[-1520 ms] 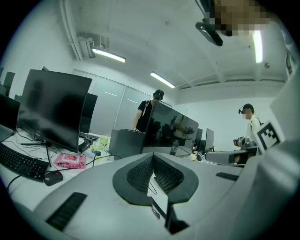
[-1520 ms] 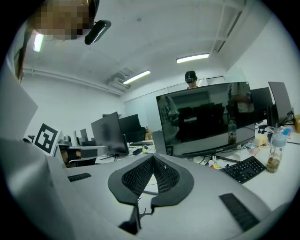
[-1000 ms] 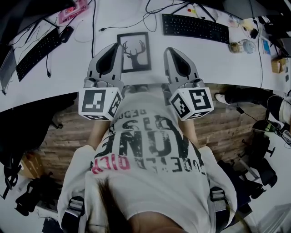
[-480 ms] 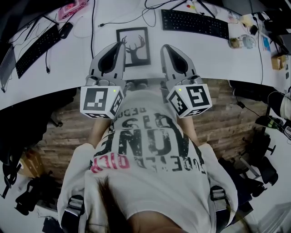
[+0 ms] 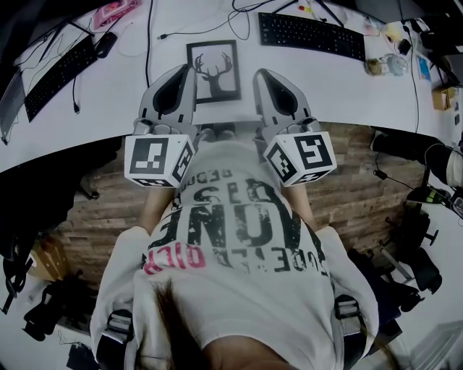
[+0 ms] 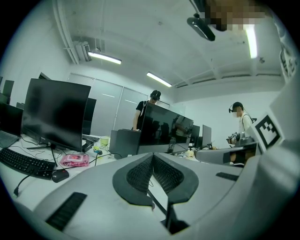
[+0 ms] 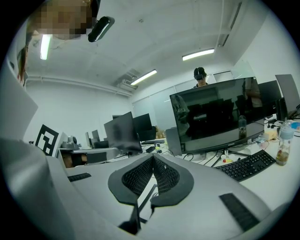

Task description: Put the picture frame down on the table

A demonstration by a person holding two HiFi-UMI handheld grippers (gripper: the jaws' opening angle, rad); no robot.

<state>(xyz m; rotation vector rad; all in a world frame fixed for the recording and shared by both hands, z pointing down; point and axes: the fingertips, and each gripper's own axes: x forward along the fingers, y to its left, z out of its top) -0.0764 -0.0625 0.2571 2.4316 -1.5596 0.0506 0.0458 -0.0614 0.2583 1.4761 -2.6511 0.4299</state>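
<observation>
My left claw point(image 5: 181, 83) and right claw point(image 5: 269, 85), both closed on nothing, flank the picture frame point(image 5: 213, 71) lying flat by the desk's point(image 5: 108, 94) near edge, its long side running away from me, left claw closer.

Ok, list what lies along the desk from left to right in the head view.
Left keyboard → pink packet → picture frame → right keyboard → small box

Matt white table point(image 5: 108, 105), wood-plank floor point(image 5: 362, 206)
</observation>
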